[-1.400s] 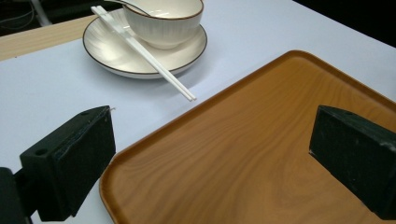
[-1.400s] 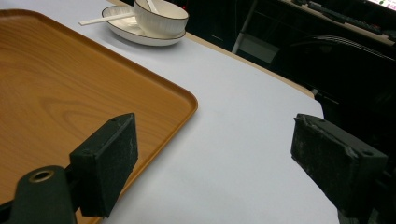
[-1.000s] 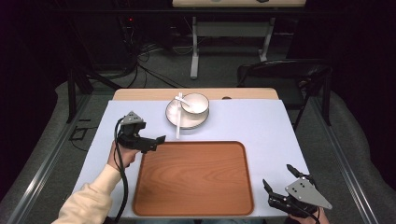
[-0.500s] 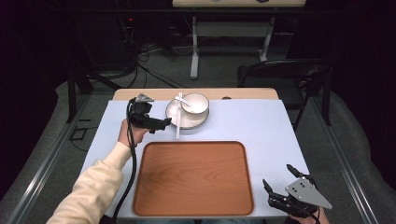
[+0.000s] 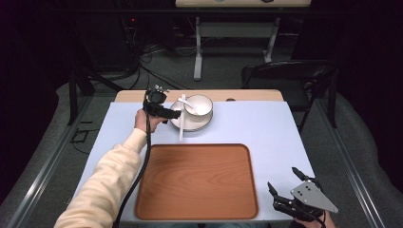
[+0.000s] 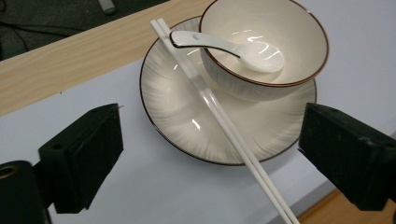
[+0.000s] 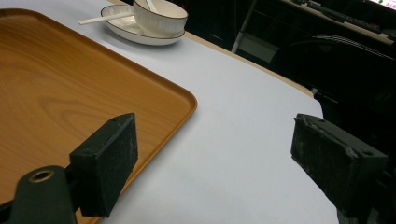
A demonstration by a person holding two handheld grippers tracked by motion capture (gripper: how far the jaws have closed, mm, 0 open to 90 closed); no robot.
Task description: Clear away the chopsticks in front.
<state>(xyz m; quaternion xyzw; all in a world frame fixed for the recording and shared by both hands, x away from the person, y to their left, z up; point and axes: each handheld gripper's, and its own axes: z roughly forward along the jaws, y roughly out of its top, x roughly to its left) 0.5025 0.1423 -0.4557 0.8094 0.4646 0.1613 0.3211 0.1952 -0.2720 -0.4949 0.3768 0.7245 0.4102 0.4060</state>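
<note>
A dim room with a dark floor and cables surrounds a table [image 5: 266, 128] covered in pale blue, its wooden far edge showing beyond the cover. The person's left arm, in a cream sleeve [image 5: 107, 180], stretches forward from the near edge to the far side of the table, and the hand holds the left gripper [image 5: 164, 113] with its jaws pointing sideways toward the dishes. Those jaws stand wide apart and grip nothing. Just ahead of them, between the two jaws in the left gripper view, lies a white plate [image 6: 173, 93] with a bowl [image 6: 299, 28] standing on it, a white spoon [image 6: 224, 44] resting in the bowl, and a pair of white chopsticks [image 6: 219, 116] lying across the plate's rim and running out over the table toward the gripper. Whether the jaws touch the plate cannot be told.

The right gripper [image 5: 290, 202] sits low at the near right corner, its hand mostly cut off by the picture's edge. Its jaws are also wide apart and hold nothing. A wooden tray [image 7: 56, 84] lies beside its left jaw, and the plate is well beyond it.
</note>
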